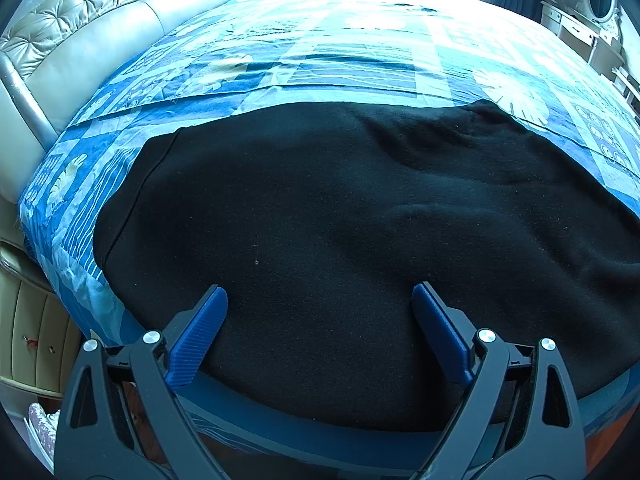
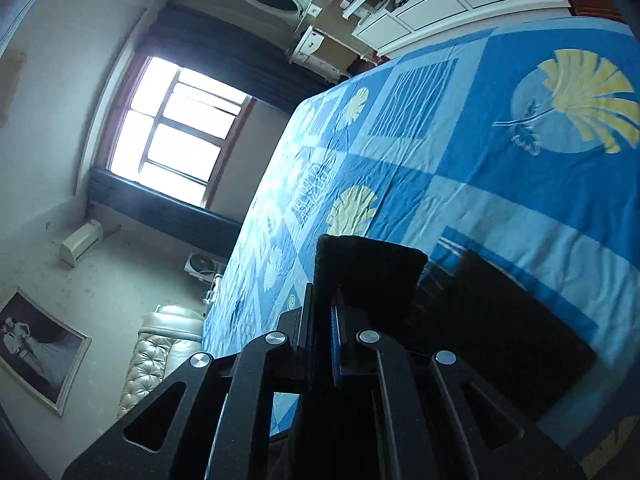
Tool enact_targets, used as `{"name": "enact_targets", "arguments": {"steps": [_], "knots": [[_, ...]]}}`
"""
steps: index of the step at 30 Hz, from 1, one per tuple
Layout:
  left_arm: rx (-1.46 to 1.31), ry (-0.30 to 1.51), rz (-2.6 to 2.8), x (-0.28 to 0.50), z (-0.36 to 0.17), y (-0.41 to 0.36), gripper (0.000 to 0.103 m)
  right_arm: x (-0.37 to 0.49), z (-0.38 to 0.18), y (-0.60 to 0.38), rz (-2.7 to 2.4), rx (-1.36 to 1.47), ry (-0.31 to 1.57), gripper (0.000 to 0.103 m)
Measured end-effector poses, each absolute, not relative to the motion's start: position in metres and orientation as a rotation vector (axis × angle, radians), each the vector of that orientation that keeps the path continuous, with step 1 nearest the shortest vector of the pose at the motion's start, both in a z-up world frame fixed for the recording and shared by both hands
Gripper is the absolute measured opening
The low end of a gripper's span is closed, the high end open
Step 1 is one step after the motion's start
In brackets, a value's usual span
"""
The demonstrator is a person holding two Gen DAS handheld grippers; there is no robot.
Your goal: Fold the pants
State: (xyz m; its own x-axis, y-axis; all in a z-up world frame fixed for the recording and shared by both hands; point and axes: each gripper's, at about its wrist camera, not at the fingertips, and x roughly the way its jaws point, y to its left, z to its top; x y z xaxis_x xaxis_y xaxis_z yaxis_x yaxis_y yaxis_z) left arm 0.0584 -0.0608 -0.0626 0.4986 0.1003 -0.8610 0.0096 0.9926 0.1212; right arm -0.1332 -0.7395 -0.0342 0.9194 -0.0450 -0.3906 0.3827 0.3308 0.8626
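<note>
The black pants (image 1: pixel 340 240) are spread across the near part of a bed (image 1: pixel 360 52) covered by a blue patterned sheet with pale leaf prints. In the left wrist view the dark fabric fills most of the lower frame, lying fairly flat with a few soft ridges toward its right side, and its near edge reaches close to the edge of the bed. One rounded corner of the garment is seen at the upper left, another at the upper right, both resting on the sheet.

The left gripper (image 1: pixel 320 300) is held above the near part of the pants, angled downward. Its blue-padded fingers (image 1: pixel 196 340) are spread wide apart, and nothing is gripped between them; whether the tips touch the cloth cannot be told.

The right gripper (image 2: pixel 324 312) is seen in a steeply tilted view. Its fingers are pressed together, and a fold of the black pants (image 2: pixel 368 268) is clamped between them, standing up past the tips as a dark block. More of the dark fabric trails away to the right over the sheet (image 2: pixel 500 152).

A padded, tufted headboard (image 1: pixel 88 28) stands along the left side of the bed. A window (image 2: pixel 176 128) with dark curtains, a framed picture (image 2: pixel 36 348) and white cabinets (image 2: pixel 460 0) are visible around the room.
</note>
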Motion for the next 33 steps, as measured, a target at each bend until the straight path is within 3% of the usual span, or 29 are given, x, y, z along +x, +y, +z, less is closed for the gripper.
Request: {"name": "enact_targets", "arguments": {"steps": [9, 14, 17, 19, 25, 31, 32, 33], "knots": [[0.119, 1.039, 0.065, 0.056, -0.063, -0.062, 0.094, -0.193, -0.134, -0.736, -0.403, 1.324, 0.415, 0.006], [0.118, 1.036, 0.069, 0.055, -0.064, -0.062, 0.094, -0.194, -0.124, -0.737, -0.391, 1.261, 0.461, 0.006], [0.125, 1.032, 0.07, 0.054, -0.065, -0.063, 0.094, -0.197, -0.099, -0.744, -0.471, 1.174, 0.474, 0.018], [0.127, 1.032, 0.067, 0.054, -0.065, -0.062, 0.094, -0.195, -0.077, -0.752, -0.517, 1.094, 0.454, 0.036], [0.113, 1.034, 0.075, 0.055, -0.066, -0.06, 0.098, -0.11, -0.056, -0.786, -0.411, 0.968, 0.571, 0.042], [0.11, 1.03, 0.083, 0.054, -0.066, -0.06, 0.098, -0.035, -0.082, -0.791, -0.367, 0.839, 0.781, 0.042], [0.11, 1.031, 0.084, 0.054, -0.066, -0.061, 0.098, -0.03, -0.083, -0.788, -0.375, 0.809, 0.795, 0.036], [0.109, 1.032, 0.086, 0.054, -0.066, -0.061, 0.098, -0.026, -0.084, -0.785, -0.355, 0.797, 0.814, 0.021]]}}
